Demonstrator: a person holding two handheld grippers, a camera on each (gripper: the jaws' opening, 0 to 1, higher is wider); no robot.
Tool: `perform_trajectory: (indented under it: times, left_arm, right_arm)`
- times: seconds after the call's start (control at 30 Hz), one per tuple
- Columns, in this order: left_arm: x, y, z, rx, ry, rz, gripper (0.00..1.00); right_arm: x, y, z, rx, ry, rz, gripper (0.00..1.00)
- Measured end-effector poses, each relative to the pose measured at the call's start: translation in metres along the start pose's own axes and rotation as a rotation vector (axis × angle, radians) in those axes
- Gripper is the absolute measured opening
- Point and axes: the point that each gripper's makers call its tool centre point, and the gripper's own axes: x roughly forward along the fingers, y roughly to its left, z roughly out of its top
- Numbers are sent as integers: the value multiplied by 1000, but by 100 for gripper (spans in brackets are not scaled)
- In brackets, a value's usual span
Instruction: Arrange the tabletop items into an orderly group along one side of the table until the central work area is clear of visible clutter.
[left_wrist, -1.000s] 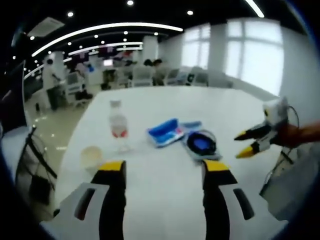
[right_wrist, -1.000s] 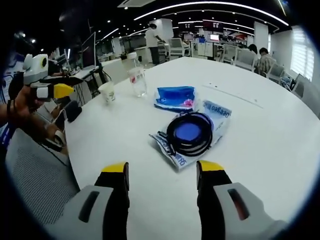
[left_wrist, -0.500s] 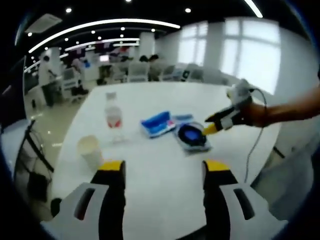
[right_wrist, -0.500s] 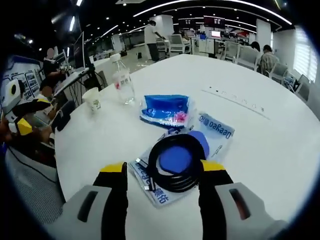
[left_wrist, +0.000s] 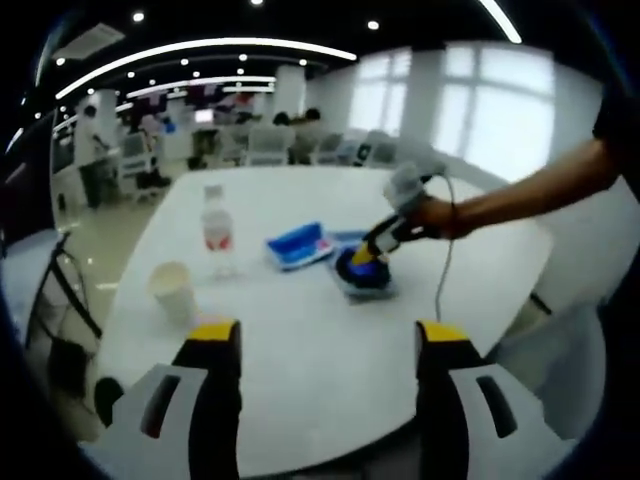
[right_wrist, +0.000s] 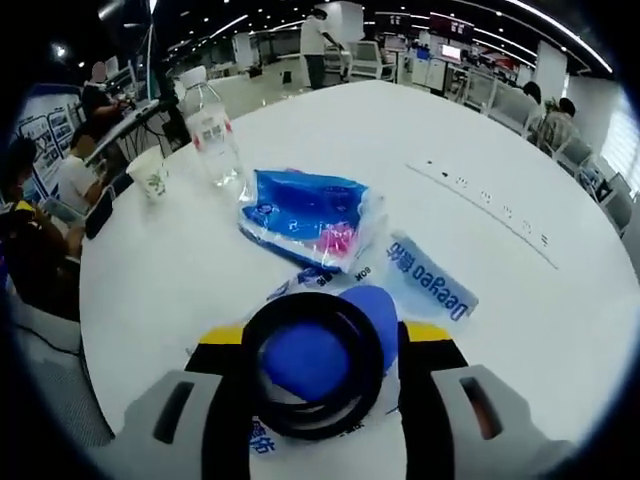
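Right gripper: I've moved it in since half a second ago; jaws apart, flanking the black cable coil at lower centre.
Coil underside: cut off by my jaws.
Left gripper: jaws apart over bare white table.
Blue packet: centre frame.
Water bottle, paper cup: upper left.

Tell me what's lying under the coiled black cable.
The coiled black cable rests on a white-and-blue printed plastic bag, with a blue round patch showing through its centre. What the bag holds is covered by the coil, so I cannot tell.
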Motion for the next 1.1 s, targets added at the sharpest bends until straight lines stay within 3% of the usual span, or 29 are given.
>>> perform_trajectory:
  times: [0.17,0.37,0.57,0.6,0.63,0.67,0.7,0.73,1.0,1.1]
  left_arm:
    - [-1,1,-1,-26,-5,13,66]
    - [0,0,-12,-54,8,25,65]
    - [2,4,-7,-87,-11,47,63]
    - [2,4,-6,-87,-11,48,62]
    - [3,4,-6,-86,-11,48,62]
    - [2,3,-7,-86,-9,50,62]
    - [3,4,-7,-87,-7,51,61]
    - [2,4,-8,-88,-4,54,61]
    - [1,4,-7,-89,-6,67,58]
    - [2,4,-7,-81,-7,71,58]
  right_arm:
    - [9,0,0,-53,34,-1,52]
    - [14,1,-2,7,31,13,48]
    - [21,-4,1,-2,10,10,44]
    - [20,-4,1,-2,12,11,40]
    - [13,-13,-4,-64,42,-56,22]
    - [8,-24,-7,-112,59,-118,11]
    - [12,-8,-4,-32,29,-42,7]
    - [10,-2,-7,-8,30,-1,5]
    - [-8,9,-17,28,17,-16,3]
    - [-8,2,-15,41,-1,-20,3]
